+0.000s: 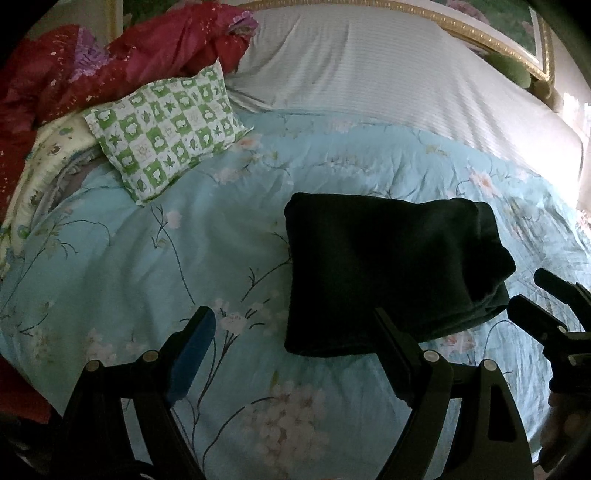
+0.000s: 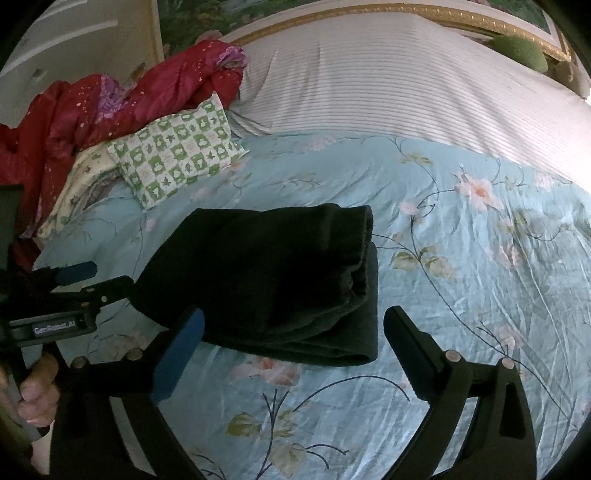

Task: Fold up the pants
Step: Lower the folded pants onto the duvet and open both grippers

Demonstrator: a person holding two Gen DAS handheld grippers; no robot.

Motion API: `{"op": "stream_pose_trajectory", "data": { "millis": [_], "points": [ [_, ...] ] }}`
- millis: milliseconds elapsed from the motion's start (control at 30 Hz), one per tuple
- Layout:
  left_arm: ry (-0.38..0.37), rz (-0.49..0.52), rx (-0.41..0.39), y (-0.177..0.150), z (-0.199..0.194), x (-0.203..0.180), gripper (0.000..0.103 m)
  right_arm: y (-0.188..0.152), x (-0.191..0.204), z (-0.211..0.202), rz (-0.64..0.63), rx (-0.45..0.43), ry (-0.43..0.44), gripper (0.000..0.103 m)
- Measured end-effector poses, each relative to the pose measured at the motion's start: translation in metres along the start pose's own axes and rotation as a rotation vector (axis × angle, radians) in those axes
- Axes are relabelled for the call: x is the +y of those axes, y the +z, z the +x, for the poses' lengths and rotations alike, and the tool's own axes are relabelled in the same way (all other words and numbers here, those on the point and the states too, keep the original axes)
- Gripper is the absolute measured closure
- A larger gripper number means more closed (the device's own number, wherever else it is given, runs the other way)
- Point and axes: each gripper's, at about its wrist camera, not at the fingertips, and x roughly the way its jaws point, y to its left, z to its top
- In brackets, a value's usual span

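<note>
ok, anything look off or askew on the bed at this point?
Mostly tidy. The dark folded pants lie as a compact stack on the light blue floral quilt, but the top layer's right edge sits short of the layer below. Both grippers are open and clear of them.

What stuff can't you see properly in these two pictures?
- Folded dark pants: the near edge is hidden behind the left gripper's finger in the left wrist view; the fabric is too dark to count layers.
- Bed's right edge: washed out by glare.
- Hand: cut off at the right wrist view's left edge.
- Framed picture: cropped by the top rim.
</note>
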Motion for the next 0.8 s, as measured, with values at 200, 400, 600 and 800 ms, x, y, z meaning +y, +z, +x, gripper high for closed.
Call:
{"op": "stream_pose_trajectory", "data": {
  "millis": [200, 400, 600, 800],
  "points": [
    [0.007, 0.0, -0.017, -0.004, -0.001, 0.002, 0.018, -0.005, 0.003, 0.003, -0.007, -0.022, 0.003, 0.003],
    [0.009, 0.007, -0.018, -0.009, 0.001, 0.002, 0.018, -0.011, 0.005, 0.01, 0.003, -0.025, 0.001, 0.003],
    [0.009, 0.003, -0.044, -0.013, 0.0, 0.004, 0.018, -0.014, 0.007, 0.012, -0.006, -0.053, 0.014, 0.003],
    [0.002, -0.003, -0.062, -0.014, 0.001, 0.007, 0.018, -0.013, 0.015, 0.014, -0.049, -0.095, 0.019, 0.002]
  ]
}}
